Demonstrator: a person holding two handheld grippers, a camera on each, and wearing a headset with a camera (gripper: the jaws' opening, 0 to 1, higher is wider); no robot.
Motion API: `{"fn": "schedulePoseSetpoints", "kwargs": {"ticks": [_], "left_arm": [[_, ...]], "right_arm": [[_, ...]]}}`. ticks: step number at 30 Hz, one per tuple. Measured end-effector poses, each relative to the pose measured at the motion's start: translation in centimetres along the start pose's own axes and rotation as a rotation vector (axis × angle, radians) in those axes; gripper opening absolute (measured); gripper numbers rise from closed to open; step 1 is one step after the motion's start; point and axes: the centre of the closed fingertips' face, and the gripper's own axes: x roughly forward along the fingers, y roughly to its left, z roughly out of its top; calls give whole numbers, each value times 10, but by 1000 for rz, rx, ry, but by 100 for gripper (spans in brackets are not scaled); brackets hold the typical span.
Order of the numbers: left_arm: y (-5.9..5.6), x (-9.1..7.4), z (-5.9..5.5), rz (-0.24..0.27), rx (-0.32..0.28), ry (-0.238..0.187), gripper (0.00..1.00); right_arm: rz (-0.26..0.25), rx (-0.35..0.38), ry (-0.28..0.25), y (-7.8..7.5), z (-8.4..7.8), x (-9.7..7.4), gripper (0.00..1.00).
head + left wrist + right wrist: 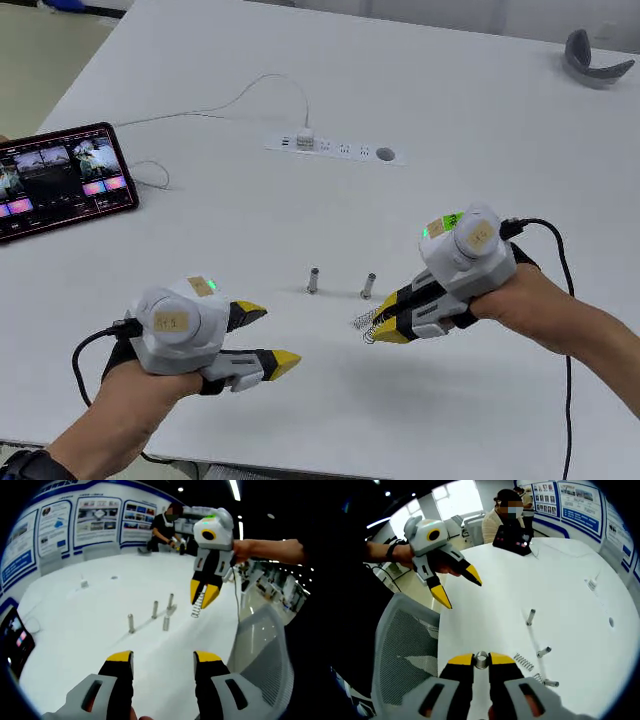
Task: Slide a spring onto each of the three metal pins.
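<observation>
Right gripper (386, 322) has its jaws pinched down on a spring (366, 323). It holds the coil by one end, so most of it sticks out past the yellow tips, low over the table (300, 80) and just beside the nearer pin (368, 286). The spring looks thin-wired and very light, and is probably soft sideways. Squeezed hard across its coils it may flatten or squirt out, so a gentle hold near one end seems right, leaving the far mouth free and the coil's axis lined up over the pin. The pins look stiff and small and stand on a smooth top, so a sideways nudge could likely tip one. Left gripper (268, 336) hovers with its jaws spread wide and nothing between them, well apart from the pins and free to steady one. The head view gives two upright pins, the second pin (313, 280) beside the nearer. The right gripper view adds a third pin (550, 682) and at least one loose spring (523, 661) lying on the table among them, and it looks straight down the held coil's bore. The left gripper view gives the side-on look, with the coil hanging from the tips beside the pins.
</observation>
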Motion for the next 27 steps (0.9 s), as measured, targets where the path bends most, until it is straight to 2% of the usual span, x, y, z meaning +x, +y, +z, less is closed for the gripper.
{"fn": "schedulePoseSetpoints", "kwargs": {"ticks": [7, 17, 27], "left_arm": [[16, -10, -9, 53, -43, -3, 53], [31, -21, -22, 116, -85, 5, 61], [44, -29, -28, 153, -125, 1, 67]], "right_arm": [[-1, -12, 17, -13, 5, 9, 12], [-14, -30, 35, -34, 18, 15, 12], [-31, -47, 53, -50, 35, 25, 12]]}}
